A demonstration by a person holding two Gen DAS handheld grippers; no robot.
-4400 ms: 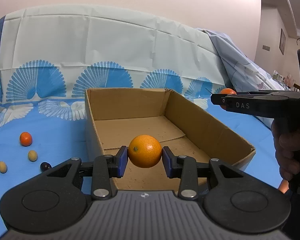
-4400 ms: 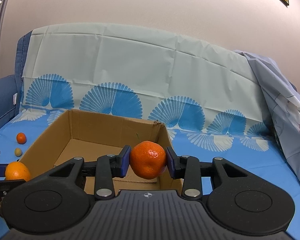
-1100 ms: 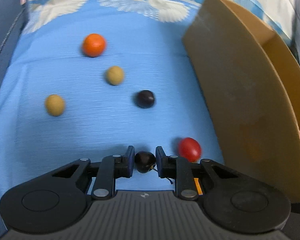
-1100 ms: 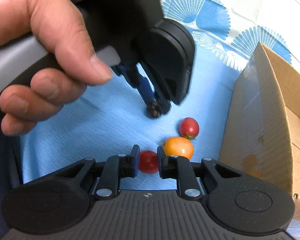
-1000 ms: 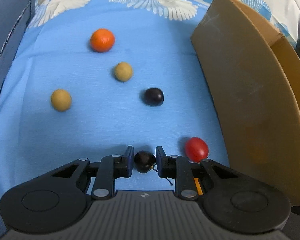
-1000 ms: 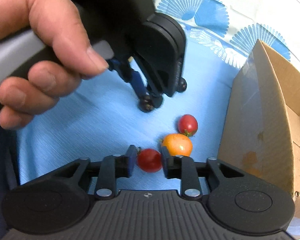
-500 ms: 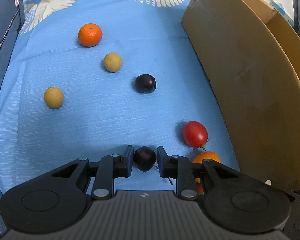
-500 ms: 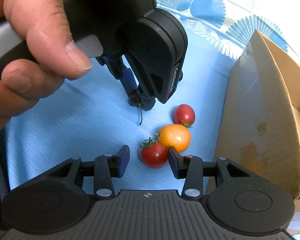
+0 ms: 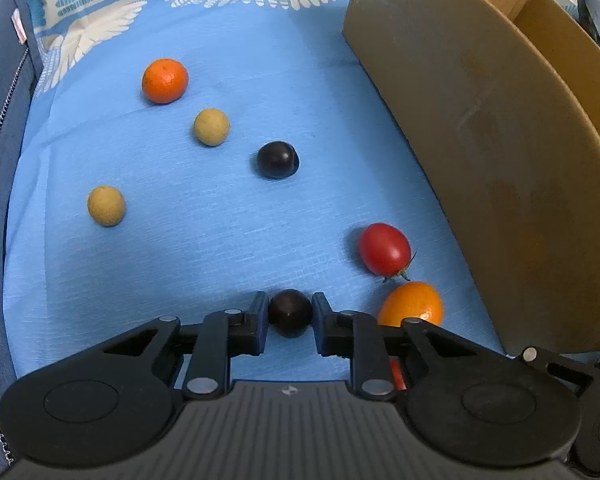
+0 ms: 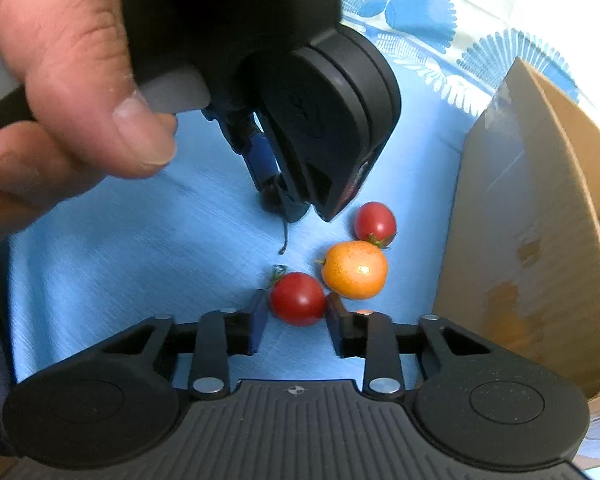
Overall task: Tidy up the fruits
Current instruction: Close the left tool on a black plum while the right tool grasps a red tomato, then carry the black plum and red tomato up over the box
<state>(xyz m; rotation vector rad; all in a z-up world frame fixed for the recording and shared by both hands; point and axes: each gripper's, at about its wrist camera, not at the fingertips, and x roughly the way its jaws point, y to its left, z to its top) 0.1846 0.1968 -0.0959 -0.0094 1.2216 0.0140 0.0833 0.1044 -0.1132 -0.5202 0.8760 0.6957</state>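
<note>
My left gripper (image 9: 290, 314) is shut on a dark cherry (image 9: 290, 312), low over the blue cloth. My right gripper (image 10: 296, 308) is open around a red cherry tomato (image 10: 298, 298) lying on the cloth; the left pad does not touch it. An orange tomato (image 10: 354, 268) and a second red tomato (image 10: 374, 222) lie just beyond; both show in the left wrist view, orange (image 9: 412, 304) and red (image 9: 384, 250). The cardboard box (image 9: 480, 140) stands to the right.
In the left wrist view a dark plum (image 9: 278, 159), two tan round fruits (image 9: 211, 127) (image 9: 105, 205) and a small orange (image 9: 164, 80) lie on the cloth. The left hand and gripper body (image 10: 320, 120) fill the upper right wrist view.
The right gripper has opened and released the red tomato, then drawn in around it again. The left gripper stays shut on the cherry and has shifted slightly back.
</note>
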